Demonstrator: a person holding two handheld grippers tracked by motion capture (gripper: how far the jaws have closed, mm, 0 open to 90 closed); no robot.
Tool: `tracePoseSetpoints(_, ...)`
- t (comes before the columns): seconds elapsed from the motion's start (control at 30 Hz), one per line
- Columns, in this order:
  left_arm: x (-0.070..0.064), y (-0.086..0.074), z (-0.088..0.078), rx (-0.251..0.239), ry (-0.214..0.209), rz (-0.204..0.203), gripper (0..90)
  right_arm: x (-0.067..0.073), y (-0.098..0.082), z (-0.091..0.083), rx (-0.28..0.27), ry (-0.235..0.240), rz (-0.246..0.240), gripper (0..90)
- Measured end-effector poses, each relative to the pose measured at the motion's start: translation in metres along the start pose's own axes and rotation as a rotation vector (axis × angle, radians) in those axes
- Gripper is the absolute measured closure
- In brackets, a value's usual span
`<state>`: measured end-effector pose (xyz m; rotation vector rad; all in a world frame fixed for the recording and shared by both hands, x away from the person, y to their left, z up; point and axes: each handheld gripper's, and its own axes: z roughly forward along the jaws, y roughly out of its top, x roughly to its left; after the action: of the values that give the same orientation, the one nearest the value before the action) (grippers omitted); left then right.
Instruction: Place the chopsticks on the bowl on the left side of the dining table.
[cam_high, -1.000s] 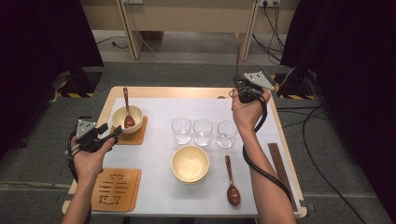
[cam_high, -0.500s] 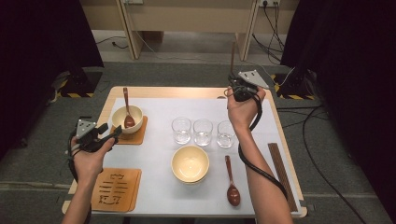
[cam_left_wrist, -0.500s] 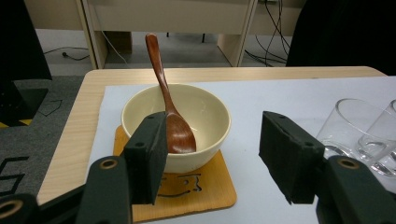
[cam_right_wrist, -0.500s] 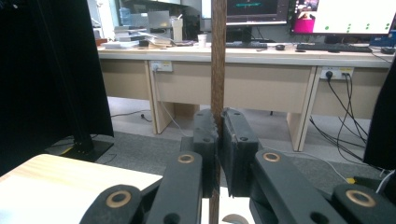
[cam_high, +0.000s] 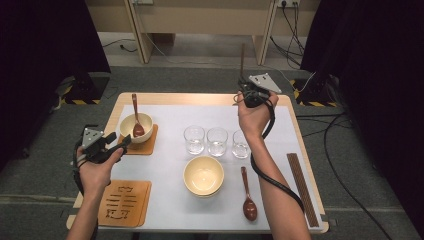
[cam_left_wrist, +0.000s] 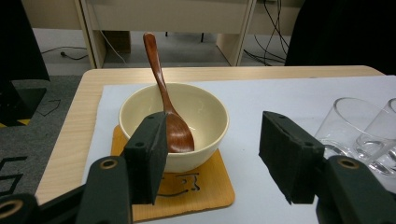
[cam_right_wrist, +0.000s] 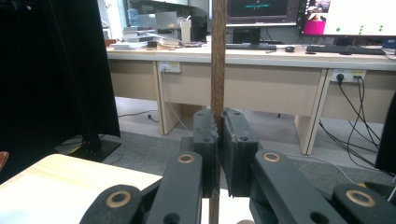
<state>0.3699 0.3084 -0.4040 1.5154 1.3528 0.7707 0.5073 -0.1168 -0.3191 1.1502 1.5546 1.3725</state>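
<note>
My right gripper (cam_high: 246, 89) is raised over the table's far edge and is shut on a dark wooden chopstick (cam_high: 243, 57) that stands upright. In the right gripper view the chopstick (cam_right_wrist: 217, 56) runs straight up between the pressed pads of that gripper (cam_right_wrist: 218, 133). My left gripper (cam_high: 121, 143) stands open at the left, just in front of a cream bowl (cam_high: 142, 121) holding a brown spoon (cam_high: 135, 112) on a wooden coaster (cam_high: 149, 146). In the left gripper view its jaws (cam_left_wrist: 212, 154) frame the bowl (cam_left_wrist: 205, 109) and spoon (cam_left_wrist: 161, 88) with nothing between them.
Three glasses (cam_high: 217, 141) stand in a row mid-table. In front of them sit a second cream bowl (cam_high: 203, 175) and a brown spoon (cam_high: 248, 200). A dark chopstick (cam_high: 301, 187) lies along the right edge. A second coaster (cam_high: 125, 202) lies at the front left.
The right hand has drifted slightly left with the chopstick in its grip. The left hand and the tableware have stayed put.
</note>
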Motion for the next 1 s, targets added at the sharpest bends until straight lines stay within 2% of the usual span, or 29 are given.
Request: tracePoseSetpoints(1.0,0.0,0.001,-0.001,-0.004,-0.002,0.0,41.3,0.022,-0.001,0.011,-0.005,0.038,-0.005,85.1)
